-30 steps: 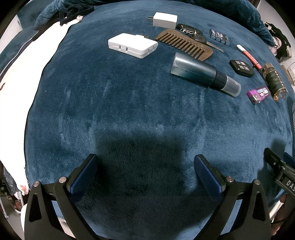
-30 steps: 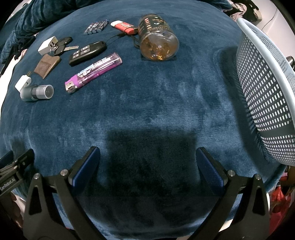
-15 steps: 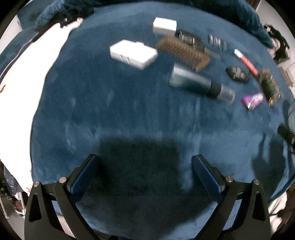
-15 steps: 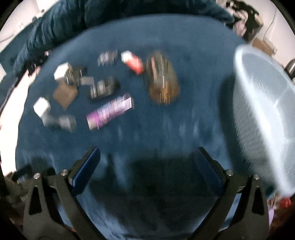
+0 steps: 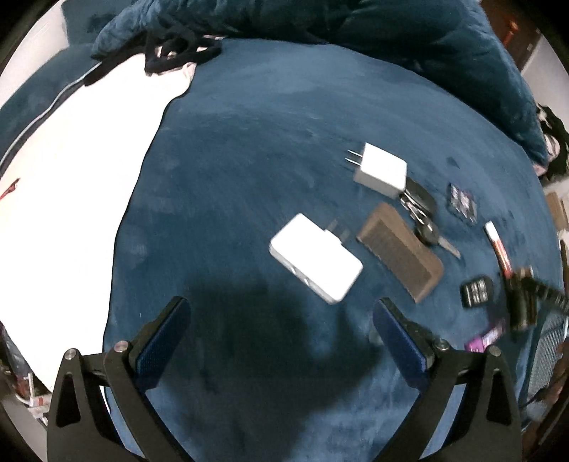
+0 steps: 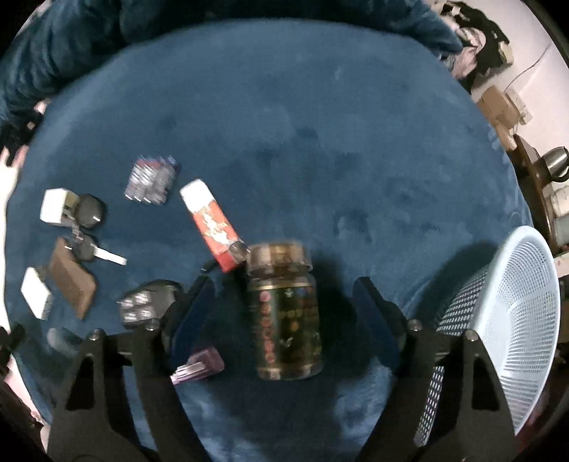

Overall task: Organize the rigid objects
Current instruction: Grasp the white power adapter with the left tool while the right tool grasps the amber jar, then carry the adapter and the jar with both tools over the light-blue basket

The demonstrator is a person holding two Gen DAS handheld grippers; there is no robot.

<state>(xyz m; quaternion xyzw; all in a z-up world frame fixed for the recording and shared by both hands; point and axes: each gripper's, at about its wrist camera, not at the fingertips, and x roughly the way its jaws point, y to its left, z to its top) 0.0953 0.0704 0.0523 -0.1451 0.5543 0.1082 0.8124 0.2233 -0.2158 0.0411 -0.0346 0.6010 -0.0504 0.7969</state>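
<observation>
An amber jar lies on its side on the blue blanket. My right gripper is open, with a finger on each side of the jar, not touching it. A red and white tube, a purple lighter and a black key fob lie just left of the jar. My left gripper is open and empty, just short of a white power adapter. A wooden comb, a white charger and keys lie beyond.
A light blue mesh basket stands at the right edge of the blanket. Batteries lie at the far left. A white sheet covers the bed to the left. Rumpled blue bedding lies at the back.
Both grippers have moved forward over the blanket. The right one now has the jar between its open fingers. The left one has come close to the white power adapter.
</observation>
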